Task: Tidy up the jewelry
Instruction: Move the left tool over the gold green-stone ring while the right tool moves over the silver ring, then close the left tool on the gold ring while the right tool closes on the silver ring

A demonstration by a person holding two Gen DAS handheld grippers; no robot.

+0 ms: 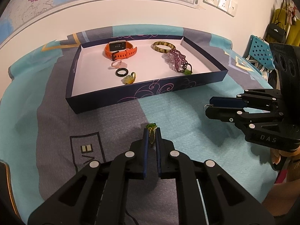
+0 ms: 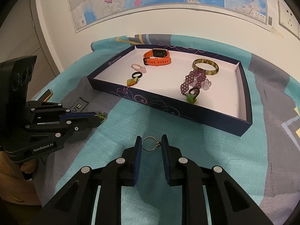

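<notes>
Left hand-held gripper, at lower centre of its frame, was clamped on a green ring. Right hand-held gripper pinched a silver ring across its band, low over the cloth. Both rings sat outside the tray. Such thin, hard bands could probably twist or spring out mid-lift, or clip the tray's wall.

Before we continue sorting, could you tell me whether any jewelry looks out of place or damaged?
Nothing looks damaged or spilled. Two rings are outside the tray, over the cloth: a green-stone ring clamped in the left gripper, and a silver ring between the right gripper pads. The other pieces lie inside the tray.
</notes>
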